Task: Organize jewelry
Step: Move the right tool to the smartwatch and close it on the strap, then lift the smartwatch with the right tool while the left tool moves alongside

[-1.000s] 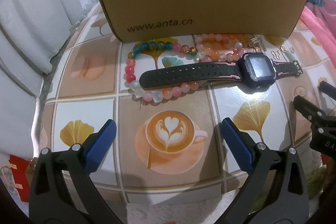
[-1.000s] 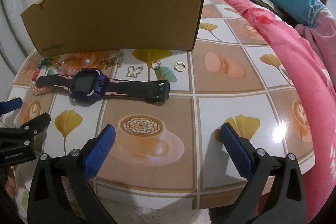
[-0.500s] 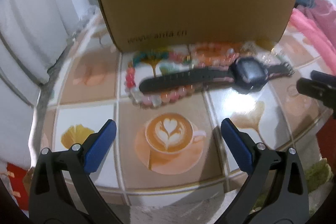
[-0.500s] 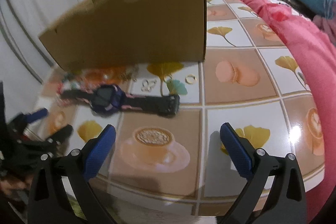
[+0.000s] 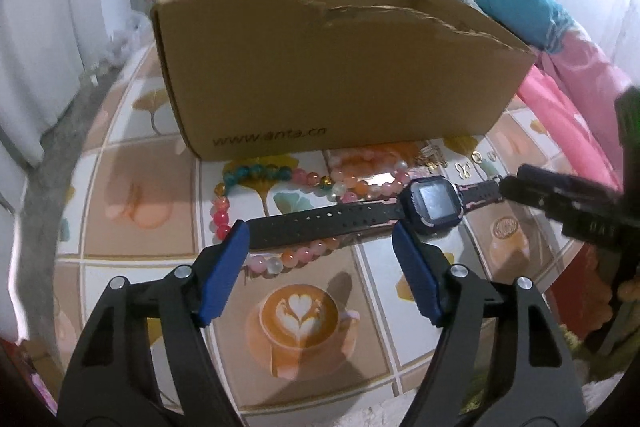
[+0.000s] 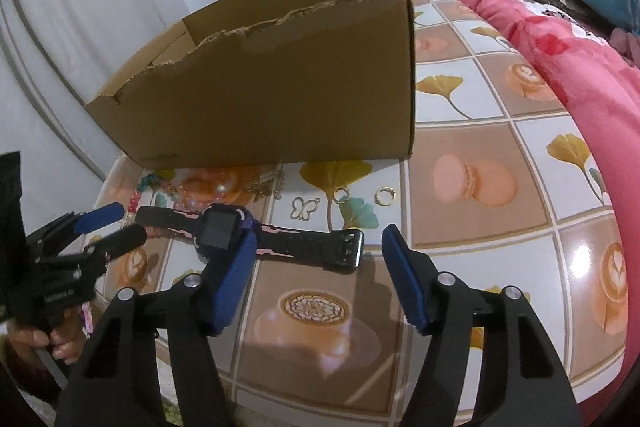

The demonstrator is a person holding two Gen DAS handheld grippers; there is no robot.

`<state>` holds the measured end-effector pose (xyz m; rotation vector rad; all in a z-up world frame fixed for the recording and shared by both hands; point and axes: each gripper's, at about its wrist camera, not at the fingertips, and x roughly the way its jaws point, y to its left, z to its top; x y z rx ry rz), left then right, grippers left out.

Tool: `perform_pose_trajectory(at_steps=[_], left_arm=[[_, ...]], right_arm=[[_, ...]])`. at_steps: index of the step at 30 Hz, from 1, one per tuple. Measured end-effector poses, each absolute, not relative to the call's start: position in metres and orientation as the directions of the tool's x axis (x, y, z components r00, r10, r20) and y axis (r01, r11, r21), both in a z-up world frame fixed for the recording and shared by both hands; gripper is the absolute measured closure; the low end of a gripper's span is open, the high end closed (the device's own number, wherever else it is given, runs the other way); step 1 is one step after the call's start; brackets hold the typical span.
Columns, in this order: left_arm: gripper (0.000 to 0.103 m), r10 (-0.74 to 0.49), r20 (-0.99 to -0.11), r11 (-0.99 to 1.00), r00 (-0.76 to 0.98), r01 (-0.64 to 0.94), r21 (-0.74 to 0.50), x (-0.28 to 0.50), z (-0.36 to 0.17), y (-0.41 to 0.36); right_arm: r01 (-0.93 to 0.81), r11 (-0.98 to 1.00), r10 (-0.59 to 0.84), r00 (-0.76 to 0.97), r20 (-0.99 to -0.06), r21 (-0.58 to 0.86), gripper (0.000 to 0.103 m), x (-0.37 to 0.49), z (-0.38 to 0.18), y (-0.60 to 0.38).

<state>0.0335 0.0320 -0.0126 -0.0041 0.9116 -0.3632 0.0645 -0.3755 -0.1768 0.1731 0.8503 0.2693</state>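
watch: black strap, pink trim, dark square face, lay flat | left gripper: closing, nothing gripped | right gripper: closing, nothing gripped

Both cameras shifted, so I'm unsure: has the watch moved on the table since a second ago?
No. The watch keeps its buckle just below the teal leaf print, its strap across the bead bracelet.

both fisheye views were dim and bluish, bent hard at their dark round edges. the glossy tiled counter threw white glare at its right edge in the right wrist view. the torn brown cardboard box looked soft and smeared, its printed lettering blurred, and cast a shadow forward over the beaded bracelets.
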Motion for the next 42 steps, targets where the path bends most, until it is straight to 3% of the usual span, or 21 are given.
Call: perform_pose_trajectory(at_steps=[8, 12, 17, 23, 27, 29, 36, 42], left_arm=[[0.031, -0.320, -0.817, 0.937, 0.480, 0.288, -0.198, 0.052, -0.022, 0.034], [0.023, -0.300, -0.840, 0.939, 0.452, 0.296, -0.176, 0.056, -0.025, 0.026], [0.021, -0.296, -0.847, 0.942, 0.443, 0.285, -0.180, 0.058, -0.025, 0.020], [0.021, -0.369, -0.822, 0.926, 0.434, 0.253, -0.282, 0.062, -0.022, 0.034], [0.021, -0.495, -0.772, 0.869, 0.399, 0.251, -0.427, 0.063, -0.021, 0.043], [0.021, -0.492, -0.770, 0.870, 0.406, 0.271, -0.412, 0.060, -0.018, 0.039], [0.021, -0.311, -0.824, 0.943, 0.473, 0.264, -0.205, 0.060, -0.019, 0.031], [0.018, -0.274, -0.860, 0.944, 0.430, 0.292, -0.154, 0.070, -0.024, 0.039]], right_arm=[[-0.161, 0.948, 0.314, 0.601, -0.735, 0.273, 0.046, 0.068, -0.187, -0.374], [-0.159, 0.949, 0.313, 0.594, -0.741, 0.274, 0.046, 0.069, -0.190, -0.373], [-0.170, 0.951, 0.308, 0.590, -0.746, 0.258, 0.048, 0.071, -0.190, -0.370], [-0.173, 0.951, 0.308, 0.590, -0.746, 0.256, 0.048, 0.072, -0.193, -0.367], [-0.175, 0.950, 0.310, 0.591, -0.745, 0.257, 0.048, 0.072, -0.195, -0.366], [-0.175, 0.950, 0.310, 0.592, -0.744, 0.257, 0.048, 0.072, -0.195, -0.366], [-0.178, 0.951, 0.308, 0.592, -0.745, 0.253, 0.048, 0.072, -0.196, -0.368], [-0.173, 0.950, 0.312, 0.594, -0.741, 0.261, 0.048, 0.070, -0.195, -0.369]])
